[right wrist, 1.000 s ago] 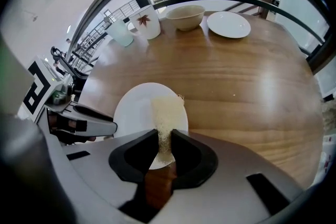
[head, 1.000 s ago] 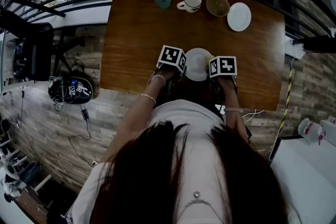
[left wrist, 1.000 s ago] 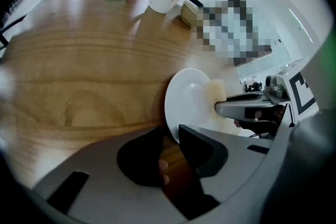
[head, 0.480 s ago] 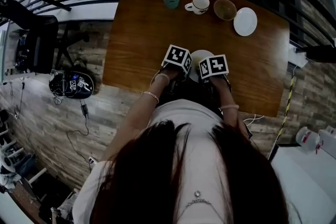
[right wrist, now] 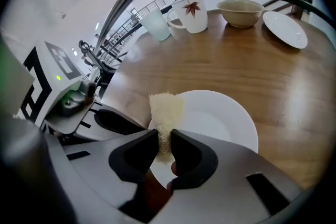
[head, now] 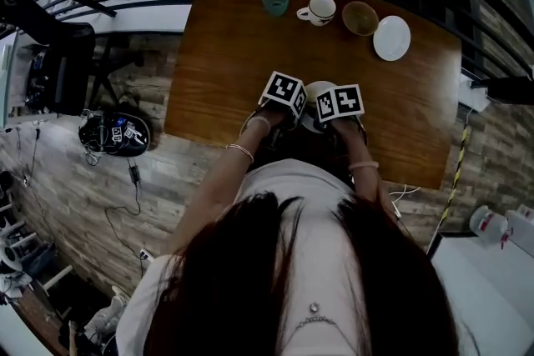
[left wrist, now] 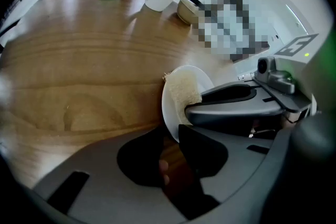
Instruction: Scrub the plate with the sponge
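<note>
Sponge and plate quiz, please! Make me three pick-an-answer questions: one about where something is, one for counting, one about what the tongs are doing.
1. Where is the sponge? A. against the plate B. in a bucket C. on the floor
2. How many dishes line the table's far edge? A. two B. four C. seven
3. The right gripper's tongs are: A. wide open and empty B. shut on the sponge C. holding a spoon
Answers: 1 A, it lies on the plate's white face; 2 B, cup, mug, bowl and saucer; 3 B, both pads pinch the sponge.
</note>
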The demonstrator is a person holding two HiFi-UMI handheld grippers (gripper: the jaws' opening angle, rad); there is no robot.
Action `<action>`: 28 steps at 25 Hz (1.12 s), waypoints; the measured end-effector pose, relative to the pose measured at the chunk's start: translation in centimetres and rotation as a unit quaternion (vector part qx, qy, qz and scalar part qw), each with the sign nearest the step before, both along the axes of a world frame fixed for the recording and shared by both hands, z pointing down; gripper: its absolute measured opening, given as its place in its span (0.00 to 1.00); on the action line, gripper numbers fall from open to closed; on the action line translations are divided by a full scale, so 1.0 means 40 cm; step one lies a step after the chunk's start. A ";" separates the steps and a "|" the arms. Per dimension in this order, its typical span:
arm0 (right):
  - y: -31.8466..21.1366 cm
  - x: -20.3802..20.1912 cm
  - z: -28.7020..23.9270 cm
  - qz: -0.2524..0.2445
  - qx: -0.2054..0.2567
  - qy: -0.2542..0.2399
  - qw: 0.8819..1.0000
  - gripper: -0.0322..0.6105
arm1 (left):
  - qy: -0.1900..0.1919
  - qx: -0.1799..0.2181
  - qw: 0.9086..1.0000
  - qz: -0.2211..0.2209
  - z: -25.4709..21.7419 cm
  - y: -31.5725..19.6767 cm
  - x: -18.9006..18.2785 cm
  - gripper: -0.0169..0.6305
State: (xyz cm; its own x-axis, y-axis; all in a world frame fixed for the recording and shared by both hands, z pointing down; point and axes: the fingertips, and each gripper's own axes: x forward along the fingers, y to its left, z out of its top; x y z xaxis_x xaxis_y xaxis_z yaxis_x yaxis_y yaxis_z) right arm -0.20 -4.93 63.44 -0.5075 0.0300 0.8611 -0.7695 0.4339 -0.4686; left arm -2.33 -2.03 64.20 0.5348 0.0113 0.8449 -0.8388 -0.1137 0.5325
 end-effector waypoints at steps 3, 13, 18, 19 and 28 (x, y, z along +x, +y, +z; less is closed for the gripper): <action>-0.001 0.023 0.011 0.008 0.005 0.015 1.000 0.19 | -0.001 0.002 1.000 -0.001 0.001 0.000 -0.001 0.18; -0.050 0.212 0.003 0.082 0.026 0.086 0.993 0.19 | -0.002 0.001 1.000 -0.004 0.001 0.002 -0.002 0.18; -0.093 0.279 -0.016 0.129 0.036 0.092 0.987 0.19 | -0.002 0.001 1.000 -0.002 0.002 0.001 -0.002 0.18; -0.096 0.280 -0.017 0.130 0.035 0.091 0.987 0.19 | -0.002 0.000 1.000 -0.002 0.001 0.001 -0.002 0.18; -0.087 0.194 -0.007 0.099 0.035 0.071 0.992 0.19 | -0.004 -0.001 1.000 0.002 0.000 0.004 0.001 0.18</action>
